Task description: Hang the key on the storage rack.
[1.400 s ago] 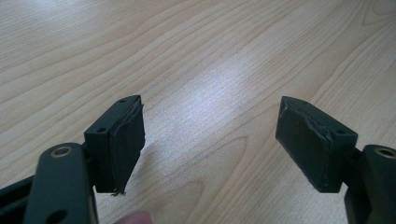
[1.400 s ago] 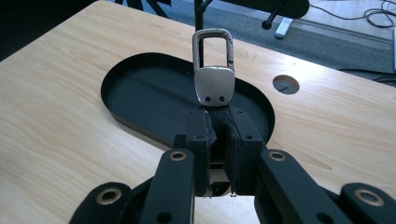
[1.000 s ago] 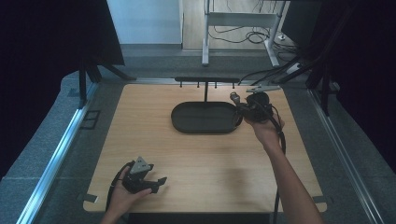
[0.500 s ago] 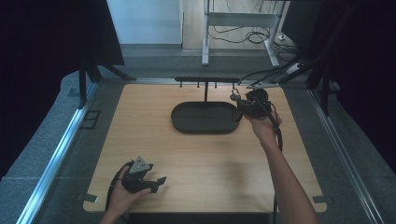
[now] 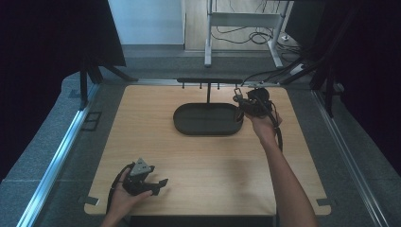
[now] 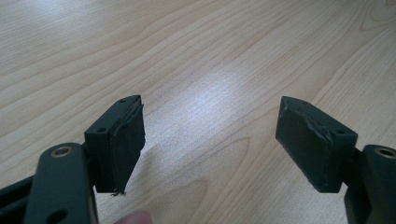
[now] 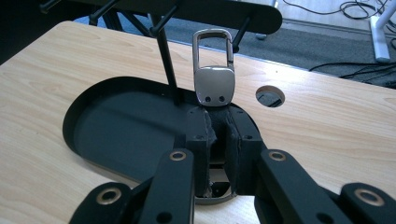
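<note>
One metal key clip is standing pinched upright in the right gripper, over the black tray's right end. Left gripper is resting gaping, empty, on the desk.

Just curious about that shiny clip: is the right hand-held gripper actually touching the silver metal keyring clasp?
Touching. In the right gripper view, the right hand-held gripper has its black pads closed on the strap end under the silver metal keyring clasp.

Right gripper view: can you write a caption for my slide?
Right tongs pinch a silver key clip upright above the black oval tray, near the hook stand.
</note>
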Available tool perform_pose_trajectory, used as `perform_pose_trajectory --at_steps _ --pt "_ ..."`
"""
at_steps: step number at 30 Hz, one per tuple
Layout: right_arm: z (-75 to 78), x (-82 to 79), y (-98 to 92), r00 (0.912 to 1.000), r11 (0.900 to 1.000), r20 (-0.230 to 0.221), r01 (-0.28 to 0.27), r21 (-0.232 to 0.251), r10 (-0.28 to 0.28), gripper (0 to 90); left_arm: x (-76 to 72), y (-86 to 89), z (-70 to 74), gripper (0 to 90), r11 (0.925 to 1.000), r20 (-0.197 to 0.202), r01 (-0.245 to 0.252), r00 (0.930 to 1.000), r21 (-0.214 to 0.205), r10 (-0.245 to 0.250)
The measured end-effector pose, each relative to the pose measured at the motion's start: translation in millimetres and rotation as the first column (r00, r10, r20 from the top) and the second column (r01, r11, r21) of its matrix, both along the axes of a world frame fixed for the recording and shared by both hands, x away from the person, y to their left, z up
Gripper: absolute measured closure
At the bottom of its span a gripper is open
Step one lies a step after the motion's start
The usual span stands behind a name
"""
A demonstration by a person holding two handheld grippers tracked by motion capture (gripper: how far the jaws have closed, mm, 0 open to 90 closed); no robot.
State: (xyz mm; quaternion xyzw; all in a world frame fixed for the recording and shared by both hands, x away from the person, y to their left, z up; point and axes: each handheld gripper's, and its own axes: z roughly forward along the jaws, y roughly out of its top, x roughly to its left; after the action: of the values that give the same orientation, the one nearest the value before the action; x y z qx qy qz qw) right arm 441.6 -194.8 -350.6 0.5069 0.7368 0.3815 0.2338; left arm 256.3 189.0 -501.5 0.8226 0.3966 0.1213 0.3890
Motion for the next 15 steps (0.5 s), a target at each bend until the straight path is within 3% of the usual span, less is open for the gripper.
perform_pose_trajectory --at_steps 8,15 --pt "-8.1 7.3 2.2 0.9997 0.9995 -0.004 0.025 0.020 -0.025 80.5 -0.2 -1.0 -0.6 24.5 1.0000 0.000 0.003 1.0000 0.002 -0.003" --pt "-18.9 16.5 3.6 0.9975 0.9965 0.034 0.060 0.059 -0.062 80.5 0.1 -0.1 -0.7 24.5 1.0000 0.001 0.002 1.0000 0.000 -0.002"
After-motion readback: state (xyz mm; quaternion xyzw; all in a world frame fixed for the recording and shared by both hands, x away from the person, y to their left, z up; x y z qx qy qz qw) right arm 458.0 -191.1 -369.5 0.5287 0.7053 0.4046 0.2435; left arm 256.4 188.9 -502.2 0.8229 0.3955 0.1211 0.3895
